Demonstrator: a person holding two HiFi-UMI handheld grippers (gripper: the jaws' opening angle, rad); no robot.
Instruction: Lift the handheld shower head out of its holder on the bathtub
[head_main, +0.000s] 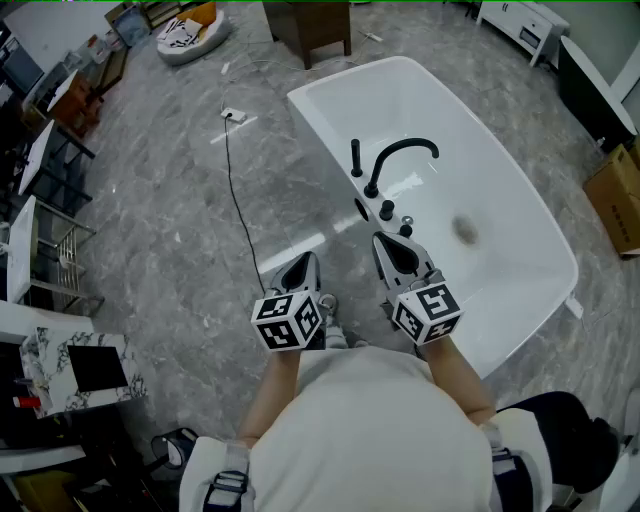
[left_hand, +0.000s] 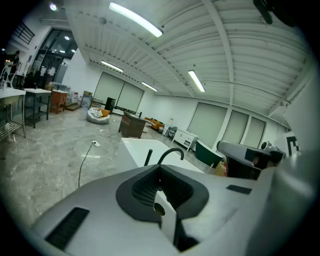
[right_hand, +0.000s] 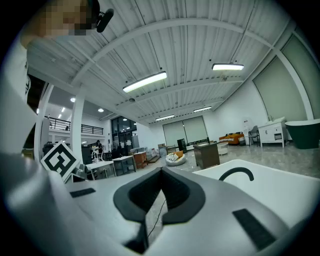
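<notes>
Handheld shower head (head_main: 355, 158): black, upright in its holder on the faucet-side rim of the white bathtub (head_main: 310, 110), just beside the arched faucet (head_main: 404, 150). The holder is too small to make out, and the right gripper view shows only the faucet arch. Left gripper (head_main: 300, 262) over the floor and right gripper (head_main: 397, 242) at the tub rim: both have fingers closed on nothing, well short of the shower head; rim contact unclear.
</notes>
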